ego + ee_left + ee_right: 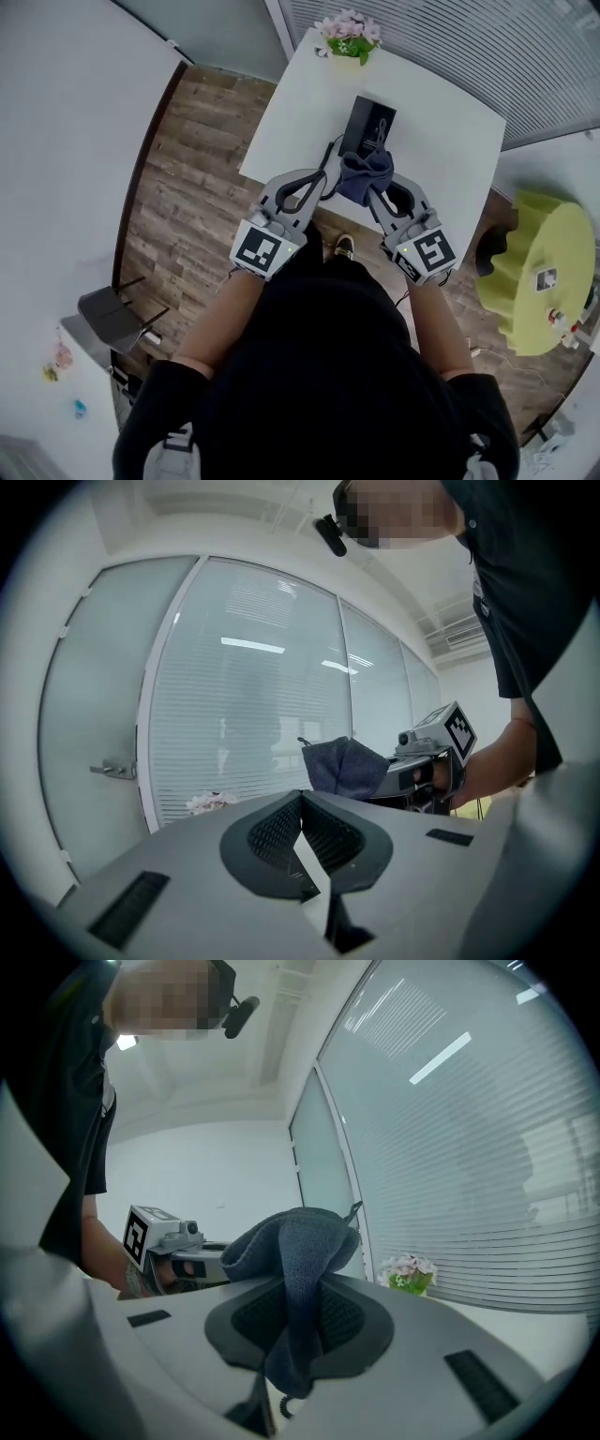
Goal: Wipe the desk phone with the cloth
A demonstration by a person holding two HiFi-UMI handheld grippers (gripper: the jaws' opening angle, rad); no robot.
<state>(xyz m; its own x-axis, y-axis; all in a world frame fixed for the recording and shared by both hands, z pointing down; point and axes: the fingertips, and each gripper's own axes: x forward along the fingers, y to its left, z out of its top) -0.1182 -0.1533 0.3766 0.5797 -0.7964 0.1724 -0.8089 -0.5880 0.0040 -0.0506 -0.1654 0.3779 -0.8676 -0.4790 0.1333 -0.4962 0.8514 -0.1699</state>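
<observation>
White table (pixel 441 122) below; right hand-held gripper (pixel 378 192) clamps cloth (pixel 291 1241)

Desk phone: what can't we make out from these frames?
1. Desk phone: seen only in the head view, small and dark. Keys are unreadable, and its near end is covered by the cloth.
2. Left gripper view and right gripper view: no phone in view; each tool's own body fills the lower picture.
3. Cloth-to-phone contact: can't tell. The right tool grips the cloth, but the steep head view shows no height.
</observation>
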